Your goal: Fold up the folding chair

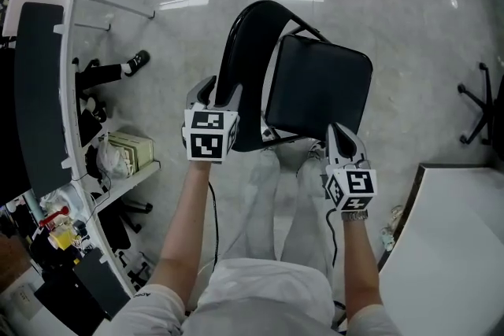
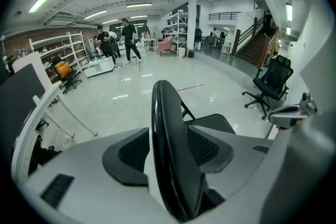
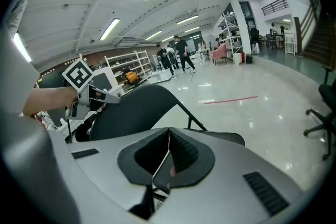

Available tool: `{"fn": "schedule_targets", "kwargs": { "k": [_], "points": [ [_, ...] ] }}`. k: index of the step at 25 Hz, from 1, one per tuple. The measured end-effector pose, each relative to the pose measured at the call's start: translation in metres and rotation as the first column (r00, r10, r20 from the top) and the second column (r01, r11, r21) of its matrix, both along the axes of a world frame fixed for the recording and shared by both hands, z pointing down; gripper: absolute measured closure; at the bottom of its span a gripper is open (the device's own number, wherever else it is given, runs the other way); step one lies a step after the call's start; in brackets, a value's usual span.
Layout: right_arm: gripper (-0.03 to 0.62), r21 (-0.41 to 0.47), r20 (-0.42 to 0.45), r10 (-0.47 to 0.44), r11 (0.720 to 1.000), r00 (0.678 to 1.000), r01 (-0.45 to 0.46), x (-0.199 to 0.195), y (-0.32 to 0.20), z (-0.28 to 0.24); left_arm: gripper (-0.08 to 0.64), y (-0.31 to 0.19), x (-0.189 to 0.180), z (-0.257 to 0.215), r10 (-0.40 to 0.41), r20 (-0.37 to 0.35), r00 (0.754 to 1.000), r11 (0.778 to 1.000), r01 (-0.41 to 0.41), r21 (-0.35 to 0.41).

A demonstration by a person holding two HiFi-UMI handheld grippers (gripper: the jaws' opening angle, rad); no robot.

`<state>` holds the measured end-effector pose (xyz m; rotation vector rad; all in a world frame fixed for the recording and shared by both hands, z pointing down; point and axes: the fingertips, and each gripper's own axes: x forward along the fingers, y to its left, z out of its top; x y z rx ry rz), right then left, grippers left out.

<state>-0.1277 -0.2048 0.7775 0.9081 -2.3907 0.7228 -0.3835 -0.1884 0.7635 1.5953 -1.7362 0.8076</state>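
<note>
Backrest [image 2: 168, 128] of the open folding chair [image 1: 319, 86] on the floor [image 1: 394, 12] sat between the left gripper's [image 1: 209, 94] spread jaws, ungripped; right gripper [image 1: 342, 142] was shut, empty. A shallow bite could slip off.

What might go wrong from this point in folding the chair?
The jaws of the left gripper straddle the black folding chair's curved backrest without pressing it; lifted now, it could slip out. The right gripper is shut by the black padded seat, so it can only push and may slide off.
</note>
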Motion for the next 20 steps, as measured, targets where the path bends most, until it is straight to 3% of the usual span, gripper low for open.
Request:
{"fn": "schedule_targets", "kwargs": {
  "k": [5,12,20],
  "points": [
    [0.586,-0.063,0.010,0.049,0.997,0.999,-0.049,0.025,-0.005,0.043,0.342,0.005,-0.005,0.028,-0.053,-0.014,0.998,0.997,0.052,-0.060],
    [0.586,-0.136,0.038,0.126,0.983,0.991,-0.120,0.077,-0.026,0.106,0.344,0.001,-0.010,0.035,-0.123,0.036,0.992,0.992,0.124,-0.022],
    [0.586,-0.215,0.065,0.131,0.970,0.989,-0.114,0.125,-0.046,0.192,0.344,0.003,-0.011,0.037,-0.153,0.077,0.985,0.988,0.155,-0.017]
  ]
}}
